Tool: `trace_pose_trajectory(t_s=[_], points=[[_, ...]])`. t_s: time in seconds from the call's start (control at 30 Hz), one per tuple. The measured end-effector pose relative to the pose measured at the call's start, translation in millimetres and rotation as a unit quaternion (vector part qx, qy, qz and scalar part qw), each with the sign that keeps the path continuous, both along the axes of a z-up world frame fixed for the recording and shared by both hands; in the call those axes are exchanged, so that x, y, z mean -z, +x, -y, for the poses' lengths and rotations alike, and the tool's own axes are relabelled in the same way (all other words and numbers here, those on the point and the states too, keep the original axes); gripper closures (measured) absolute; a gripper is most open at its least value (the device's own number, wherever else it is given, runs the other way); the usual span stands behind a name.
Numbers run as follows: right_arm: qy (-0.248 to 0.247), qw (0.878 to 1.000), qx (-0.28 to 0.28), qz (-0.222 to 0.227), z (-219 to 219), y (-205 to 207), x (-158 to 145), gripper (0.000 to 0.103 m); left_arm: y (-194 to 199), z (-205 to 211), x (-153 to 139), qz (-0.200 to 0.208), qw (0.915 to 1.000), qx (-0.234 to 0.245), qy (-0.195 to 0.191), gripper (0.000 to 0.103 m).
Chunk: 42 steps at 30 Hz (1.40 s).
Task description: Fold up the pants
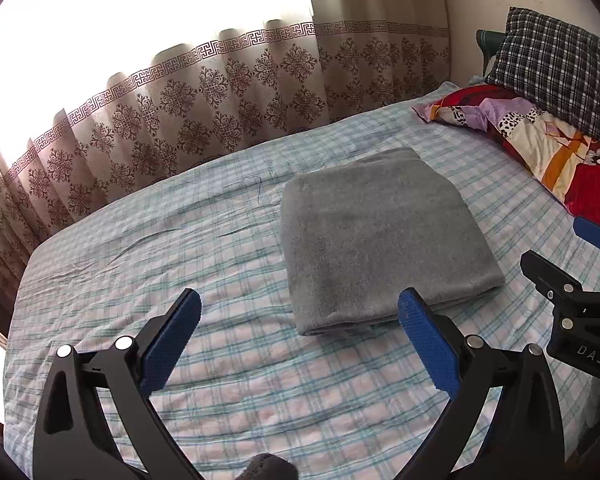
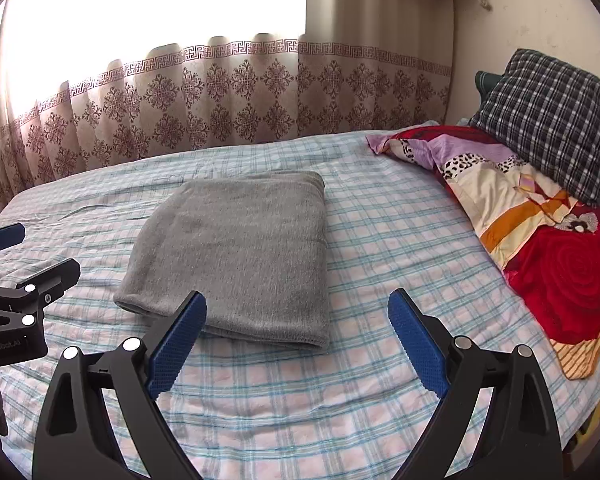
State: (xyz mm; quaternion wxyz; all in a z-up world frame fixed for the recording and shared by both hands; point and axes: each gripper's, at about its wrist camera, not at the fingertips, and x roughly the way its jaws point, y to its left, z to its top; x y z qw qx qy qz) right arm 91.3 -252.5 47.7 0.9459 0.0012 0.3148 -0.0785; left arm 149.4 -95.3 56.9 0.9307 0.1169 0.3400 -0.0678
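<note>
The grey pants (image 1: pixel 384 236) lie folded in a flat rectangle on the checked bedsheet (image 1: pixel 160 248); they also show in the right wrist view (image 2: pixel 236 252). My left gripper (image 1: pixel 300 320) is open and empty, held above the sheet just in front of the pants' near edge. My right gripper (image 2: pixel 298 320) is open and empty, also in front of the near edge, to the right of the left one. Each gripper shows at the side of the other's view: the right gripper (image 1: pixel 560 256) and the left gripper (image 2: pixel 28 252).
A patterned curtain (image 1: pixel 220 96) hangs along the far side of the bed. A colourful quilt (image 2: pixel 540 240) and a dark checked pillow (image 2: pixel 548 120) lie at the right, at the head of the bed. The bed's left edge (image 1: pixel 16 320) drops off.
</note>
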Motion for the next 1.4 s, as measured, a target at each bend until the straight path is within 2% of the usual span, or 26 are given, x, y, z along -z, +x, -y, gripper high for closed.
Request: trace_pose_trajectory(t_s=[0.13, 0.37, 1.4], points=[[-0.013, 1.0, 0.001, 0.01, -4.1, -2.8, -4.1, 0.011, -0.4, 0.2, -1.0, 0.0, 1.0, 0.001, -0.003, 0.003], [-0.017, 1.0, 0.001, 0.009, -7.0, -3.4, -3.2, 0.011, 2.0, 5.8, 3.9, -0.002, 0.9998, -0.005, 0.02, 0.003], [-0.016, 1.0, -0.001, -0.003, -6.9, -0.5, 6.4, 0.011, 10.9, 13.1, 16.9, -0.019, 0.9995, 0.003, 0.027, 0.003]])
